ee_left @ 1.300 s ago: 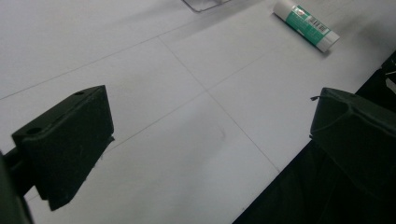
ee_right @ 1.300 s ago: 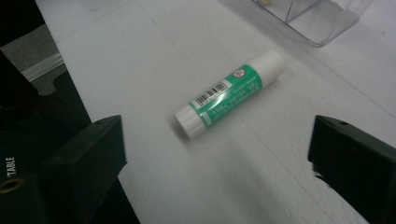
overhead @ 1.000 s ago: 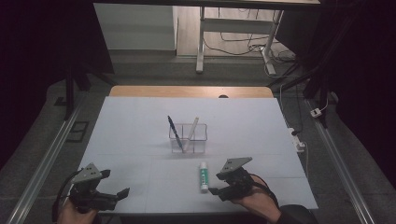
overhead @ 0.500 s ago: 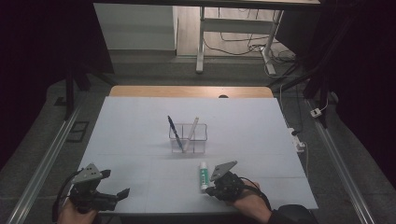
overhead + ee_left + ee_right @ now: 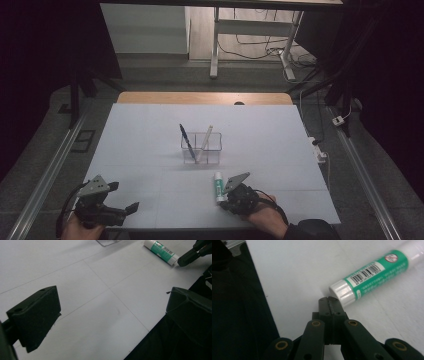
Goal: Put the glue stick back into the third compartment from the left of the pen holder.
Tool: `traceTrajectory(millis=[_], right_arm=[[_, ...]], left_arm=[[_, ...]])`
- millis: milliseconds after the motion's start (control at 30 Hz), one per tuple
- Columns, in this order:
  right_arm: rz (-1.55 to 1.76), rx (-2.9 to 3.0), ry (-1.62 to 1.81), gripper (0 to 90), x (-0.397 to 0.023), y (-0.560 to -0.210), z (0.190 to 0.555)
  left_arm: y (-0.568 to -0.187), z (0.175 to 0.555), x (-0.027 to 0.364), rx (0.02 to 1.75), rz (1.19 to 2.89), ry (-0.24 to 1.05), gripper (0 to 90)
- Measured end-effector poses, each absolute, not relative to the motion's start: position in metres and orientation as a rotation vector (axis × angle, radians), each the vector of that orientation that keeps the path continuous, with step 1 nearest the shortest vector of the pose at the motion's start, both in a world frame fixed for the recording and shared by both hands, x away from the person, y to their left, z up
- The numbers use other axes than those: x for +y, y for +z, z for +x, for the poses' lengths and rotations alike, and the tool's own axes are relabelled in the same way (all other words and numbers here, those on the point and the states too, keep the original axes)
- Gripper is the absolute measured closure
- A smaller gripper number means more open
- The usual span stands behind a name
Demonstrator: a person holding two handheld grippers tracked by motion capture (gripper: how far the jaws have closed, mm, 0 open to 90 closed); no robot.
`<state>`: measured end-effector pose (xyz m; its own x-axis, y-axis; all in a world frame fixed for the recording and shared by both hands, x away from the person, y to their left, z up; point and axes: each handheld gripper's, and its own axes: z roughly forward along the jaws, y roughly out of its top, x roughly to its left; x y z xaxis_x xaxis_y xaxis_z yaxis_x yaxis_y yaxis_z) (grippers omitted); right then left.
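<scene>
Right gripper — jaws pressed together, nothing between them; they have just been closing. The tips rest at the white cap end of a glue stick, touching it or very nearly so; I cannot tell which. In the high view the right gripper sits at the table's near edge, the glue stick just ahead of it and lying flat.

Glue stick label: green band with a black barcode on a white patch, a small round red-and-white symbol near the far end, and lines of fine white print too small to read. No brand legible.

Left gripper — jaws spread wide, empty, over bare white table. From its view the glue stick lies well off, ahead and to the right, with the right gripper's closed tips at its end. In the high view the left gripper hangs at the near left edge.

Farther out beyond the right gripper — a clear plastic organiser mid-table, holding a blue pen and a white pen, both leaning.
</scene>
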<state>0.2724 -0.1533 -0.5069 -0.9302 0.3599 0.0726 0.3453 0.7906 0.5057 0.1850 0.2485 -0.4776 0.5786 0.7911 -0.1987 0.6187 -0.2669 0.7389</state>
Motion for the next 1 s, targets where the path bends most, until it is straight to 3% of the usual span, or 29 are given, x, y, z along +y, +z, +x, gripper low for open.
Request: traceTrajectory(millis=[1000], right_arm=[[0.719,2.857,0.745,88.9,-0.187,-0.502,0.316]], left_arm=[[-0.478,0.186,0.247,1.131,2.001,0.266,0.0]])
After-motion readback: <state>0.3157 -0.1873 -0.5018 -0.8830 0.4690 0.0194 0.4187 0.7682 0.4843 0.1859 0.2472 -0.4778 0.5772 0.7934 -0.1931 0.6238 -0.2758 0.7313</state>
